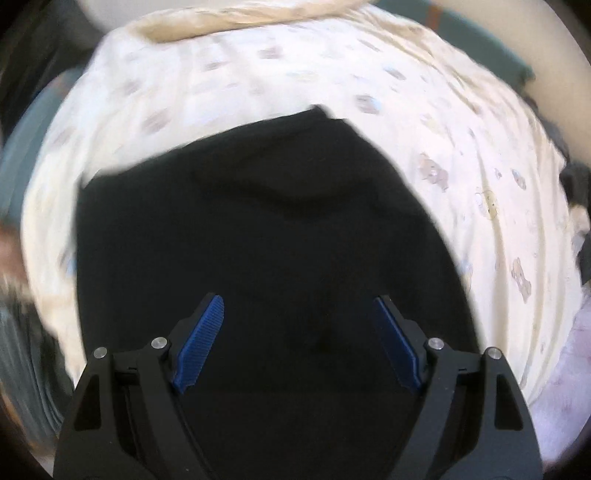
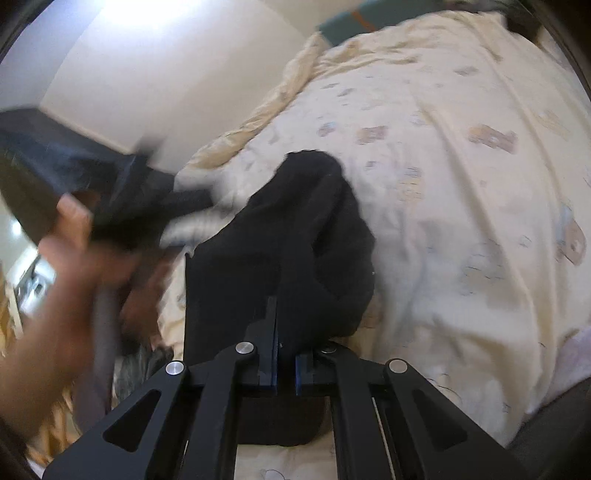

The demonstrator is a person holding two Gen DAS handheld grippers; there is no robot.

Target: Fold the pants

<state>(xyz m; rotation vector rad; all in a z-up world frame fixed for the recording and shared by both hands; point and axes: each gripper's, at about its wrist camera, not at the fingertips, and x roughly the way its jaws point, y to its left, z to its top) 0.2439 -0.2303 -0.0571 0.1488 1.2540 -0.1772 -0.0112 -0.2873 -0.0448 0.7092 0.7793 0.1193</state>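
The black pants (image 1: 258, 221) lie flat on a cream bedcover (image 1: 480, 147) printed with small bears. Directly above them hangs my left gripper (image 1: 298, 301), open, with nothing between its blue pads (image 1: 201, 343). In the right wrist view my right gripper (image 2: 285, 332) is shut on a bunched fold of the pants (image 2: 295, 229), and the cloth rises from the bedcover (image 2: 461, 184) to the jaws. The cloth hides the right fingertip. A person's blurred hand (image 2: 66, 266) with the other gripper's dark body (image 2: 122, 192) shows at the left of that view.
The bedcover's rumpled edge (image 2: 258, 110) runs along a white wall (image 2: 166, 74). A teal object (image 2: 343, 18) lies beyond the bed's far end. Dark furniture (image 2: 29, 147) stands at the left. A pale pink cloth (image 1: 565, 369) lies at the bed's right side.
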